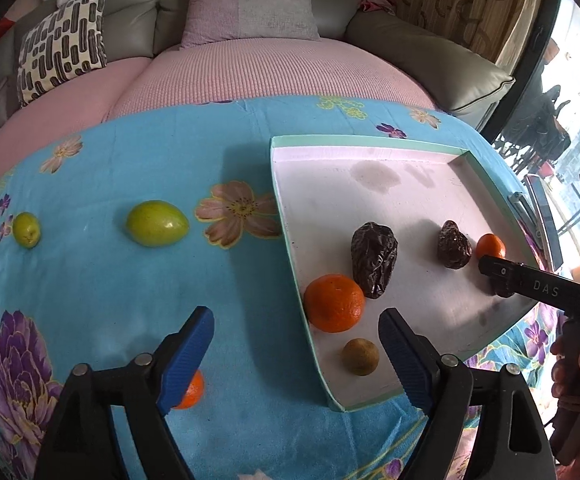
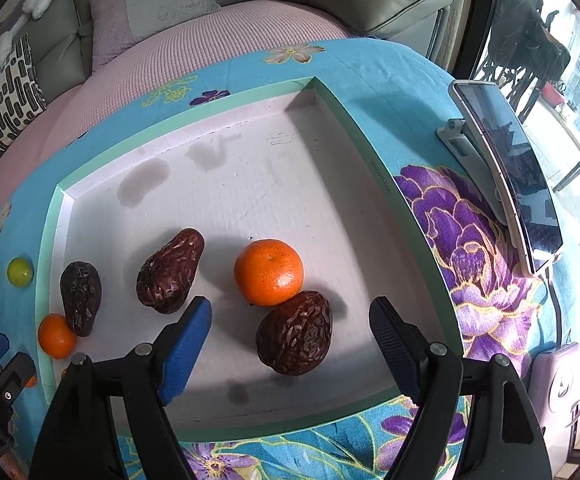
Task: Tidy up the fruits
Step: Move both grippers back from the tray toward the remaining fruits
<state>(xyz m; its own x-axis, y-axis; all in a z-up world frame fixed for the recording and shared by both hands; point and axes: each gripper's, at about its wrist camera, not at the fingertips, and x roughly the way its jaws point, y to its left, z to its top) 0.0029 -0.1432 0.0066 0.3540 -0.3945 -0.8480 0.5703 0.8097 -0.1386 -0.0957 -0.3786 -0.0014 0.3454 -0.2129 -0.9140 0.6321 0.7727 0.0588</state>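
A shallow tray with a mint rim and white floor lies on the flowered blue cloth. It holds three dark wrinkled avocados, a large orange, a smaller orange and a small brownish fruit. My right gripper hovers open over the nearest avocado, not touching it. My left gripper is open above the tray's left edge, holding nothing. On the cloth to the left lie a green mango-like fruit, a small green fruit and a small orange half hidden behind my left finger.
A phone on a stand sits right of the tray, with a white device near the table's right corner. A pink-covered sofa with cushions stands beyond the table's far edge. A hand holds the right tool.
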